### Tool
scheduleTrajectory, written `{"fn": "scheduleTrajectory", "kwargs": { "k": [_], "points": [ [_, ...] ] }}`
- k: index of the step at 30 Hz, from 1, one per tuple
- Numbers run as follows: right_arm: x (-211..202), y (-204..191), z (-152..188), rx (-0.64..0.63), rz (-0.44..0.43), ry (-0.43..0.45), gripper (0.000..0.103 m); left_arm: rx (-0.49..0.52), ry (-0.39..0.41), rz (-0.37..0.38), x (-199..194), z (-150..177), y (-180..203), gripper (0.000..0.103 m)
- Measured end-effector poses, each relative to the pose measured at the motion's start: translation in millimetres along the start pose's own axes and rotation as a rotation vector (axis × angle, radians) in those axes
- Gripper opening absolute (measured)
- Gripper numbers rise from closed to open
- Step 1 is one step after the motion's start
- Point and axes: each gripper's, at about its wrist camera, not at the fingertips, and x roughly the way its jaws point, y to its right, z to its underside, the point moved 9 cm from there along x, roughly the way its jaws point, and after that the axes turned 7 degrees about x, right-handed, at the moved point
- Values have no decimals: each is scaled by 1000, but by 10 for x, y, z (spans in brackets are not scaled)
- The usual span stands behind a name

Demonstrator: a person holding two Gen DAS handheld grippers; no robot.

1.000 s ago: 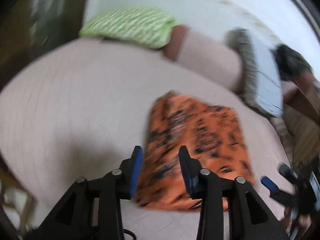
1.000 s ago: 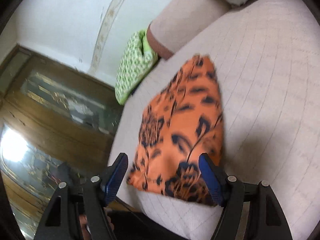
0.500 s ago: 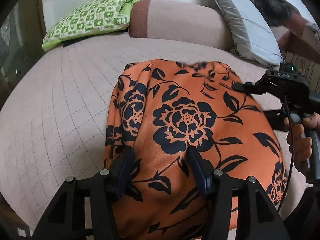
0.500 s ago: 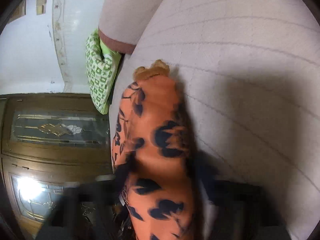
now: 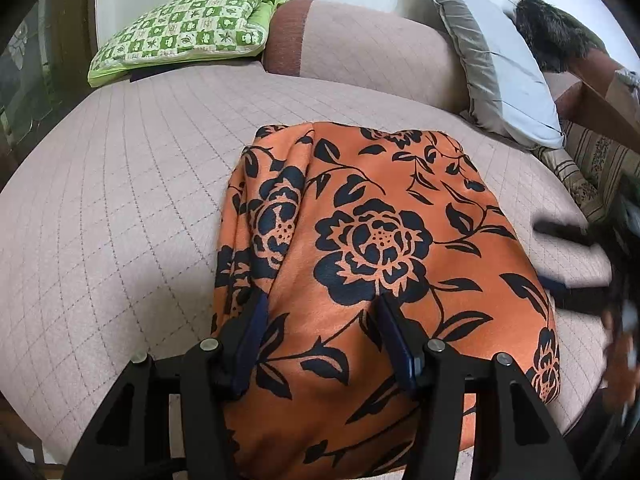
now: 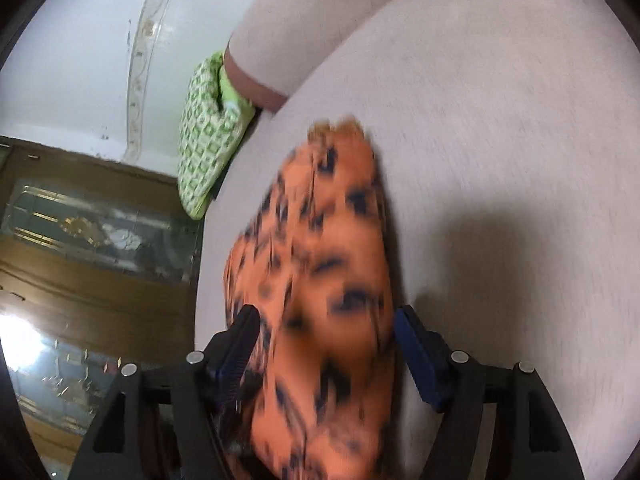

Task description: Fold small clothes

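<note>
1. Just then, my left gripper (image 5: pixel 320 314) pointed down onto the orange flowered cloth (image 5: pixel 372 248), which lay spread over the pinkish quilted bed (image 5: pixel 120 208).
2. Its fingers (image 5: pixel 250 332) stood about half apart, one on each side of a raised hump of the cloth; the fabric ran between and under them, and the pads looked to be resting against it rather than pinching it.
3. Ahead of those fingers the cloth stretched away to its far edge, with a long fold bunched up beyond the left finger.
4. Beyond the cloth sat a green checked cushion (image 5: pixel 180 32) to the left of my fingers, a pink bolster (image 5: pixel 360 48) straight ahead, and a grey pillow (image 5: pixel 500 68) to the right.
5. My right gripper (image 6: pixel 326 328) had just been opening, and its fingers (image 6: pixel 420 356) stood wide.
6. A ridge of the same cloth (image 6: pixel 320 280) lay between them, badly blurred; the right finger stood clear of it, and I could not tell whether the left one touched.
7. From the left camera, my right gripper (image 5: pixel 576 264) was only a dark smear to the right of the cloth's near edge.
8. Left of my right fingers, past the bed's edge, stood a wooden door (image 6: pixel 80 280) with glass panels.
</note>
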Motion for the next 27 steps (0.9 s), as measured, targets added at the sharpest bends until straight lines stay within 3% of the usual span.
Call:
{"fn": "scheduleTrajectory", "kwargs": {
  "k": [3,5,8,11,13,15,17,20,21,22,23,25,27],
  "points": [
    [151,46,254,4,10,-48,72,-12,1,-3,-7,-3,6,58],
    [180,-21,354,-39,68,-22,40,-15,2,-8,-14,-9,21,58],
    [-12,-393,476,-186,98,56,34,-25,18,2,-58,-2,3,58],
    [235,121,476,-80,216,-24,39,-42,14,25,-59,17,-38,58],
    [191,183,458,5,95,-9,54,-55,19,30,-77,36,-70,58],
    [76,96,446,16,74,18,70,-57,22,36,-90,54,-89,58],
    [-28,-28,388,-12,33,51,72,-46,23,34,-98,68,-92,58],
    [-99,-35,225,45,-7,113,73,-55,23,34,-99,75,-111,58],
    [-20,30,210,63,-1,95,73,-57,21,35,-91,74,-117,58],
    [53,113,225,55,48,65,60,-63,20,38,-90,70,-125,58],
    [183,224,242,30,113,22,34,-76,23,58,-102,60,-129,58],
    [122,140,224,-31,162,57,31,-119,67,100,-243,8,-208,58],
    [49,-77,263,-188,284,104,33,-170,159,97,-469,-68,-406,62]
  ]
}}
